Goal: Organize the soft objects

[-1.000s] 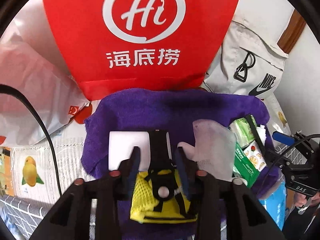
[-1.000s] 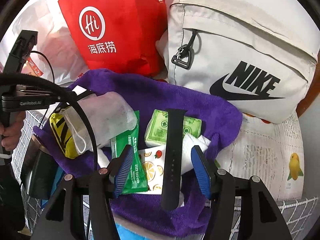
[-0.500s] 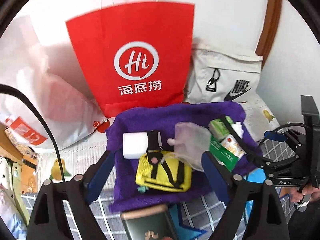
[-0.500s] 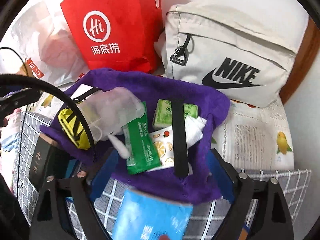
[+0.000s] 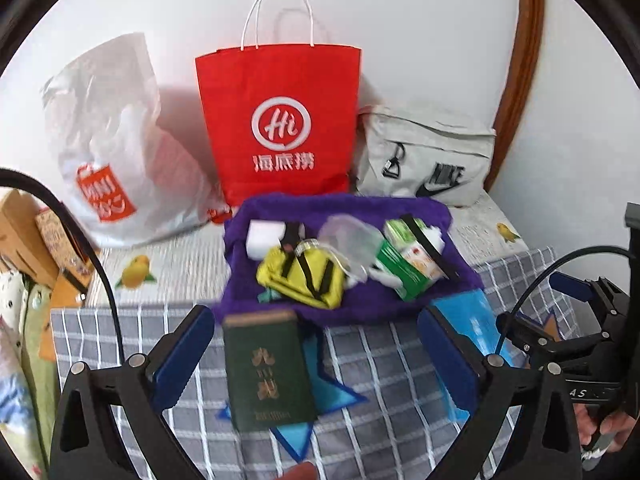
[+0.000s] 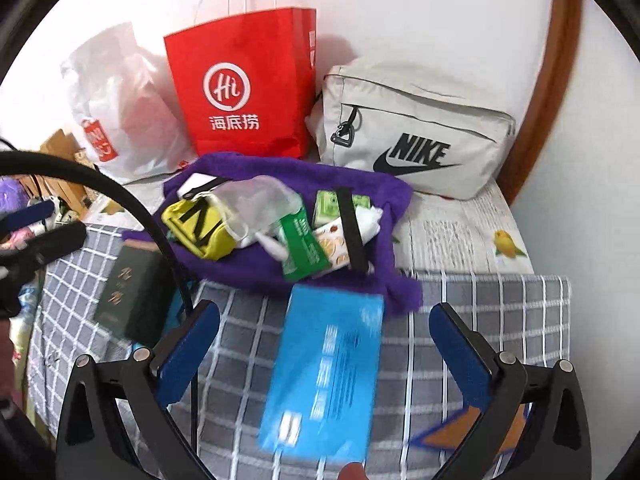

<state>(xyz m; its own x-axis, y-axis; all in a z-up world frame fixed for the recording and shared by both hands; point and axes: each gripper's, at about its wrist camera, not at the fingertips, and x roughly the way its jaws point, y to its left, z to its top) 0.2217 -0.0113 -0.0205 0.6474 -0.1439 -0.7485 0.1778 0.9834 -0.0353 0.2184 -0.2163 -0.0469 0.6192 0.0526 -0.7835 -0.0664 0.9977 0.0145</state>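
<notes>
A purple towel lies on the bed and carries a yellow mesh pouch, a clear plastic bag, green tissue packs, a white block and a black strap. My left gripper is open and empty, well back from the towel, above a dark green box. My right gripper is open and empty above a blue pack.
A red paper bag, a white plastic bag and a grey Nike bag stand against the wall behind the towel. A grey checked blanket covers the near bed. A wooden frame is at the right.
Both grippers opened wide and pulled back and up from the towel. The left one let go of the yellow pouch, which stays on the towel. The green box and blue pack came into view.
</notes>
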